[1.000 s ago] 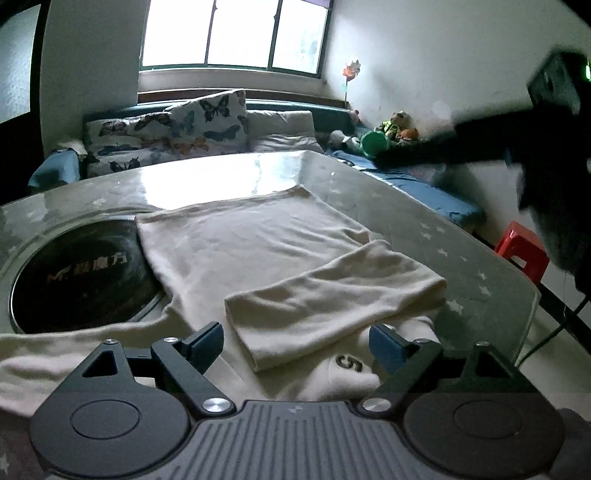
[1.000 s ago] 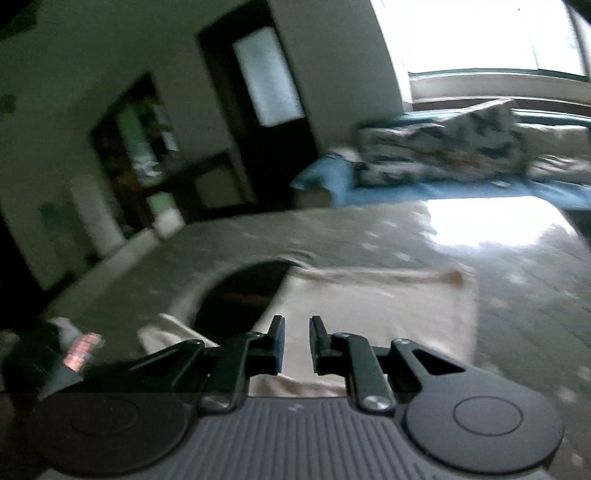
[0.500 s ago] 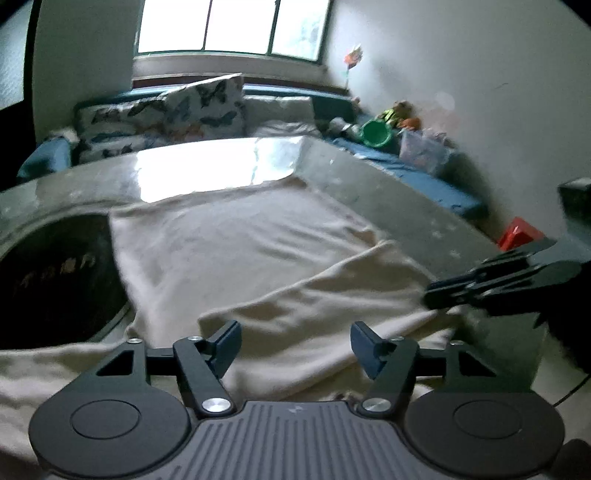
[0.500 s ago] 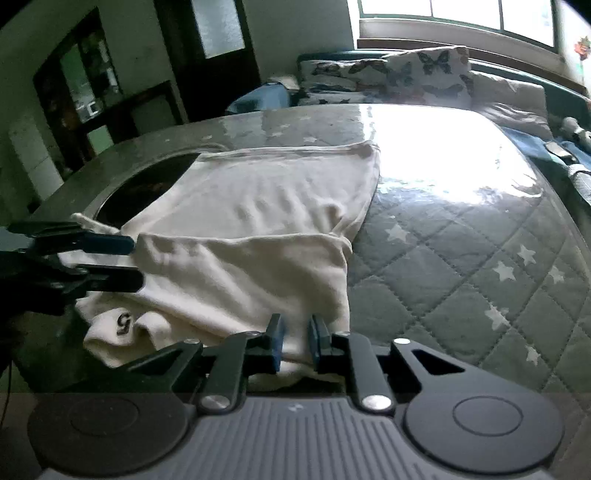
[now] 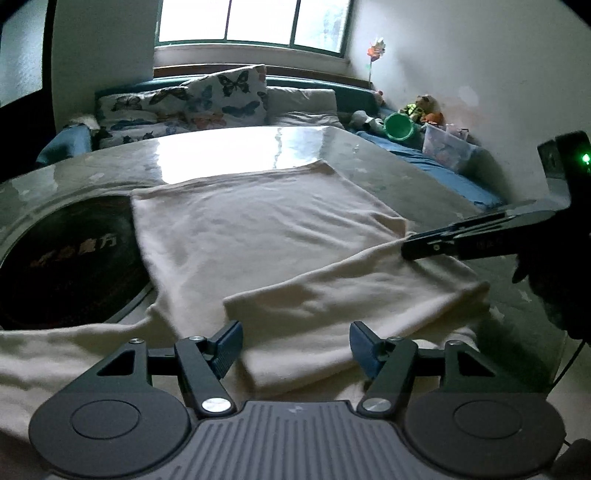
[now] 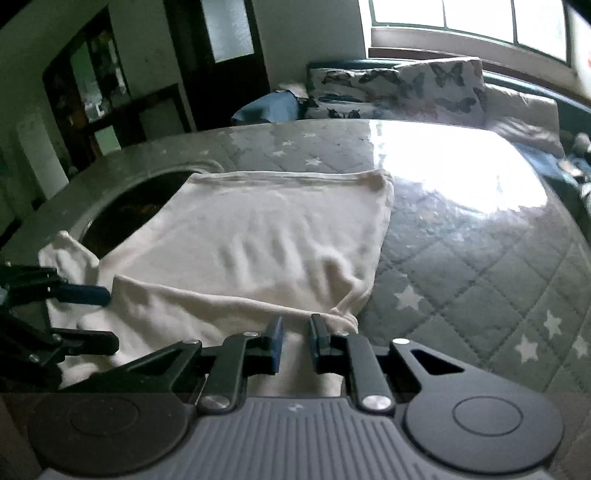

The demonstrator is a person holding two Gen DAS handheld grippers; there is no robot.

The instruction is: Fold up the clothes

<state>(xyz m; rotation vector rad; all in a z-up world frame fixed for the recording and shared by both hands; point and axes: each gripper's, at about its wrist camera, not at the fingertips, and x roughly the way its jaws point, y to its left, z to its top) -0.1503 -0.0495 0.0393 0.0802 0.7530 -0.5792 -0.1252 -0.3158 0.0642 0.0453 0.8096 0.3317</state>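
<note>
item: cream garment (image 5: pixel 258 236), partly folded, lying flat on the tabletop (image 5: pixel 399 173), which is covered in a quilted grey sheet with white stars. one sleeve (image 5: pixel 343 306) is folded across the near part of the body; the far hem lies straight, near the bright glare patch on the tabletop. the garment's left edge overlaps a dark round inset (image 5: pixel 70 258) in the tabletop.

left tool (image 5: pixel 295 345): jaws released, standing wide apart, blue pads either side of the near edge of the folded sleeve, not pressing on it. seen from the right wrist view it sits at the left edge (image 6: pixel 86 317), over the near left part of the cloth.

right tool (image 6: pixel 295 341): jaws clenched to a narrow gap, cream cloth showing between and just under the pads; whether the pads pinch it, i cannot tell. in the left wrist view its tips (image 5: pixel 417 249) touch the sleeve's far right corner.

surroundings: butterfly-print pillows (image 5: pixel 225 96) on a blue sofa beyond the tabletop; window (image 5: pixel 251 22) above; green bowl (image 5: pixel 400 127) and toys at right.
</note>
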